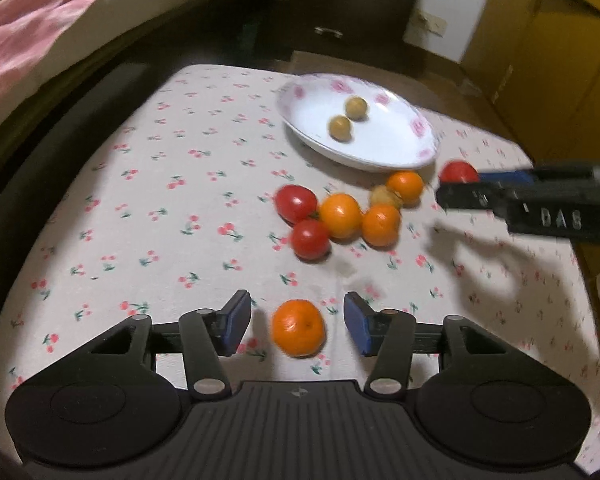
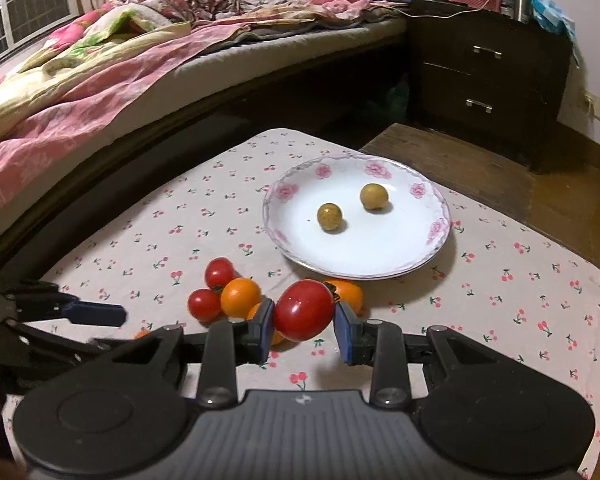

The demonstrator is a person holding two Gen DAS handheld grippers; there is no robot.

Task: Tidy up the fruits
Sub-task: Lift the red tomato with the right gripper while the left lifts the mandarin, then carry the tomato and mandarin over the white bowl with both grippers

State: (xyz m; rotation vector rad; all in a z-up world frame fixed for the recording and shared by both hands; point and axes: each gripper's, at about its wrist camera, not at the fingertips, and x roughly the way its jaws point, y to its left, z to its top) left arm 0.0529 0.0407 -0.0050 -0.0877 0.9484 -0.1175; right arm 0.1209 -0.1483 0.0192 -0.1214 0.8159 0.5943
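Observation:
My left gripper (image 1: 298,322) is open, its pads either side of a lone orange (image 1: 298,328) on the cloth, not touching it. My right gripper (image 2: 304,320) is shut on a red tomato (image 2: 304,310), held just above the cloth; the tomato also shows in the left wrist view (image 1: 458,172). A white floral plate (image 1: 400,148) (image 2: 292,248) holds two small tan fruits (image 2: 330,217). In front of the plate lies a cluster of tomatoes (image 1: 296,202), oranges (image 1: 340,216) and one tan fruit (image 1: 382,196).
The cherry-print cloth (image 1: 160,200) covers a low table. A bed with pink bedding (image 2: 80,92) runs along the far left. A dark nightstand (image 2: 484,76) stands behind the table, and cardboard boxes (image 1: 540,60) at the right.

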